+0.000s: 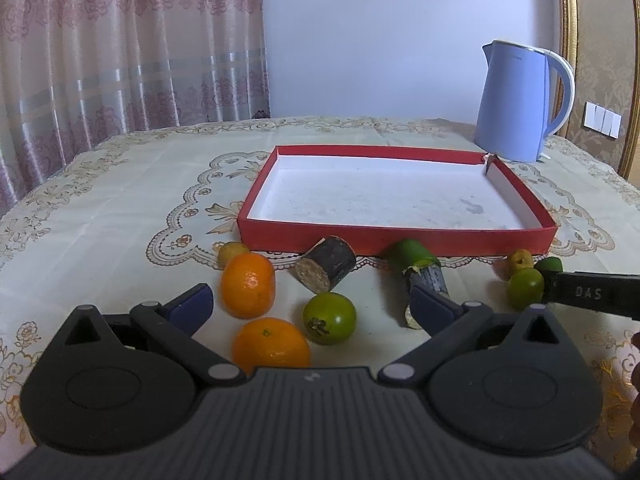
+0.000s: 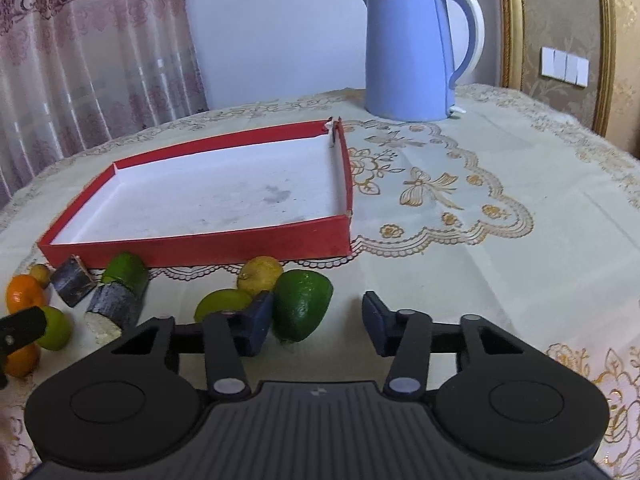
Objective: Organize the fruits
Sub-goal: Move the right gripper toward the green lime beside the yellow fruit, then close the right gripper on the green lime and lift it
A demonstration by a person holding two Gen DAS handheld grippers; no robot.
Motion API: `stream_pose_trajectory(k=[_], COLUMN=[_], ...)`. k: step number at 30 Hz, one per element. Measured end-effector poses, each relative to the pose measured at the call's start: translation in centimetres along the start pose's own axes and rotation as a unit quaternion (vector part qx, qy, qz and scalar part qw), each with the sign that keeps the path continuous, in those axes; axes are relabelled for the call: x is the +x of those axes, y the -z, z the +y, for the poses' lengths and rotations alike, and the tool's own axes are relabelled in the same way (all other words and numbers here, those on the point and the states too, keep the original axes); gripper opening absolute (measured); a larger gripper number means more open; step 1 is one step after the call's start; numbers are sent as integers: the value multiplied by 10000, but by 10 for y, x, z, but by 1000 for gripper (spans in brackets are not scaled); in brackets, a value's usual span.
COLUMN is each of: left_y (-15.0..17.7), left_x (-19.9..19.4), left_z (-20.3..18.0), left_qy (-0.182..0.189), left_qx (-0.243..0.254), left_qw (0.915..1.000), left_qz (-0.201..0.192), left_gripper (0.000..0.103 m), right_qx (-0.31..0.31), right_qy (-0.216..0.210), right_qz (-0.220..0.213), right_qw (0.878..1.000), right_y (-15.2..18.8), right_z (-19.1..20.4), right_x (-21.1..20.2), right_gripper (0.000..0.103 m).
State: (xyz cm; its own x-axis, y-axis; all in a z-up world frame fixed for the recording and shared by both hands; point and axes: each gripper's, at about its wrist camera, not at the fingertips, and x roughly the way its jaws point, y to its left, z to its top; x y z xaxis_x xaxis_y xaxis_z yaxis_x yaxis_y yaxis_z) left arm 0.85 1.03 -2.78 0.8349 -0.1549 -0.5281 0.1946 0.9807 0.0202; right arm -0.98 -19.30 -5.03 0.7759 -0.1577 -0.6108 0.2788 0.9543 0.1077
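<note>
a: both tongs first. my right gripper (image 2: pixel 318 322) has its blue pads partly apart around the dark green pointed lime (image 2: pixel 302 305); the left pad is against its skin, the right pad stands clear of it, so nothing is gripped yet. my left gripper (image 1: pixel 316 308) is spread wide and empty, hanging over the two glossy orange tangerines (image 1: pixel 249 290) and a round green fruit with a dry calyx (image 1: pixel 329 318).

b: where does the rest lie?

a: everything sits on the cream embroidered tablecloth (image 2: pixel 500 264), just in front of the shallow red cardboard tray with a white floor (image 2: pixel 200 245), which holds nothing. a small yellow fruit (image 2: pixel 261 274) is right behind the lime, a paler green one (image 2: pixel 222 303) is beside it, and the stubby dark-barked sugarcane pieces (image 1: pixel 325 265) are nearer the tray wall.

b: how will that lime handle?

a: i'd judge it light, firm and a bit waxy, and the tapered end could squirt out of a pinch. i'd take it across its widest middle and squeeze gently. the tangerines look softer and would bruise; the cane is stiff and rough, easy to hold across the bark.

b: anything in the way?

a: a pale blue plastic kettle (image 2: pixel 412 52) stands well behind the tray, out of reach.
</note>
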Motion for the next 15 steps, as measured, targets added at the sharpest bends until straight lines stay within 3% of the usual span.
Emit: stream_pose_trajectory(k=[3,5,15], left_y=[1,2,4], left_x=[4,7,13], left_z=[1,3,8], left_qy=[-14,2,54], left_qx=[-5,-30,-14], left_qw=[10000,9999,10000], left_qz=[47,99,44], left_gripper=[103,103,103], right_qx=[-15,-46,-167], right_qy=[-66,-150,-87], right_qz=[-1,-8,-56], right_qw=[10000,9999,9998], right_y=[0,0,2], right_z=[1,2,6], right_x=[-1,-1,-3], right_gripper=[40,30,30])
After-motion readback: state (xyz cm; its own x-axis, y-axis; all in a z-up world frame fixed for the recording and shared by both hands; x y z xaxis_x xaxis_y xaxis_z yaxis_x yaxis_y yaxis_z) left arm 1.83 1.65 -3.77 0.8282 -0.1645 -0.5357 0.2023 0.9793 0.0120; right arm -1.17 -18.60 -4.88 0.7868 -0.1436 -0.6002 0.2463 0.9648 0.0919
